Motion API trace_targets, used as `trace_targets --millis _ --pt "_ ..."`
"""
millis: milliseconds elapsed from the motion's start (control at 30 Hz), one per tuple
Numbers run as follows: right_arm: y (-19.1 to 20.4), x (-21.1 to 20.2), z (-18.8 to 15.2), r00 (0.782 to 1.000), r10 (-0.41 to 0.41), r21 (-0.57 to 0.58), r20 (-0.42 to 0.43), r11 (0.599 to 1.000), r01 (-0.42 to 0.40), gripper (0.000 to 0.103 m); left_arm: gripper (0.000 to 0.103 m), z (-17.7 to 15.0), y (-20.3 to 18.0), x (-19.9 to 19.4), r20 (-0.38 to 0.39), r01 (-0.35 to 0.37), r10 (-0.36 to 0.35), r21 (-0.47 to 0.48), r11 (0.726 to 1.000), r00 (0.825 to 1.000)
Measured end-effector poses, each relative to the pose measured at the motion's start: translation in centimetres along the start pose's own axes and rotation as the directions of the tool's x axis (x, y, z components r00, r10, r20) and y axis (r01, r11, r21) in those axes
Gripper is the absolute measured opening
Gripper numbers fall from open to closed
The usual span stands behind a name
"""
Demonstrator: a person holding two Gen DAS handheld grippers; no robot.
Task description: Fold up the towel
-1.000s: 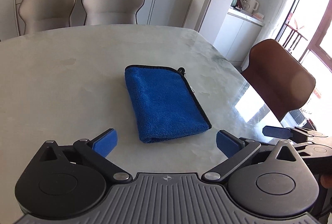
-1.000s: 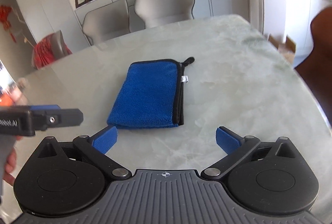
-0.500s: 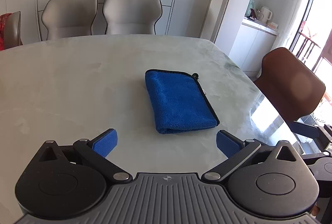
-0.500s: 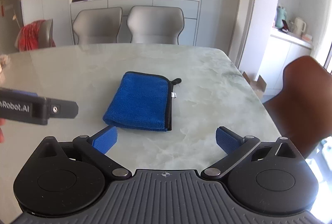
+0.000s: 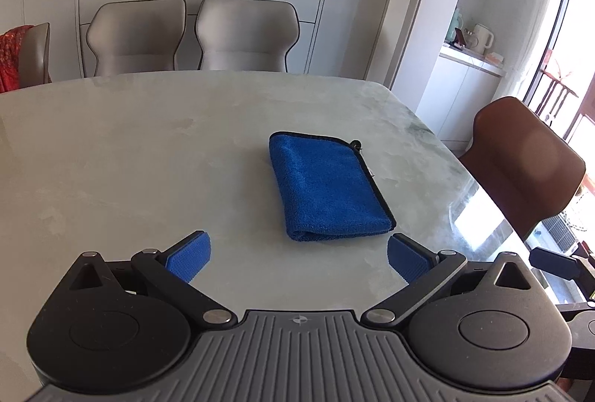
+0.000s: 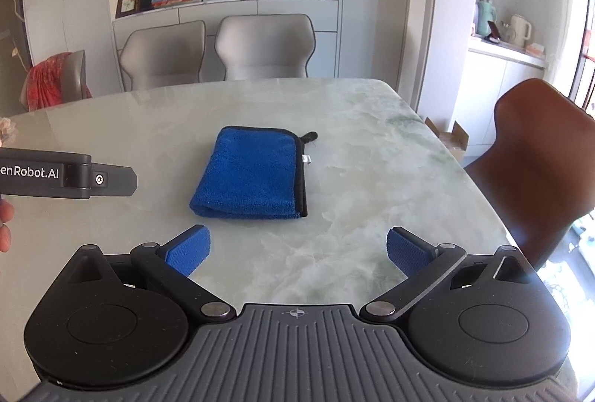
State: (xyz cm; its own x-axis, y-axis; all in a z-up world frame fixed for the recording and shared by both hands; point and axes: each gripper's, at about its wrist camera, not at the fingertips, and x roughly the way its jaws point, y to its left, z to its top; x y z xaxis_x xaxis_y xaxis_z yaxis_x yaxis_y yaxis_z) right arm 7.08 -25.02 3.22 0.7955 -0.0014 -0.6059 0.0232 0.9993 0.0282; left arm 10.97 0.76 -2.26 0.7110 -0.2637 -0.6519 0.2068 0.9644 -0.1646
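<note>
Jaws apart on both grippers, clear of folded towel (image 5: pixel 327 188) flat on bench (image 5: pixel 130 160), since fold looks finished.

1. The left wrist camera sits right behind the left gripper (image 5: pixel 295 262). It looks forward and a bit down, over the marble table (image 5: pixel 130 160).
2. Its own two fingers fill the bottom of the picture, very close. The blue towel (image 5: pixel 327 190) lies in the middle, a little to the right.
3. The right wrist camera sits right behind the right gripper (image 6: pixel 297 251) and looks the same way.
4. Here the blue towel (image 6: pixel 253 175) lies a little to the left of the middle.
5. Both views share the table, the towel, the two grey chairs (image 5: pixel 193 34) at the top, and the brown chair (image 6: pixel 539 156) at the right.
6. Each view catches a bit of the other gripper at its edge.
</note>
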Motion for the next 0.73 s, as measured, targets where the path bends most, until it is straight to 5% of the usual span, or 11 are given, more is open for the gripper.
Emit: trace_targets --millis 333,733 --pt "-0.1 0.4 -0.2 1.0 -0.008 0.0 -0.018 1.0 0.009 0.102 0.103 -0.9 -1.2 1.2 -0.054 -0.066 0.07 0.08 0.995 0.996" --pt "0.0 1.1 -0.4 0.999 -0.008 -0.008 -0.042 1.0 0.008 0.102 0.103 -1.4 -0.6 1.9 -0.089 -0.054 0.059 0.06 0.997 0.994"
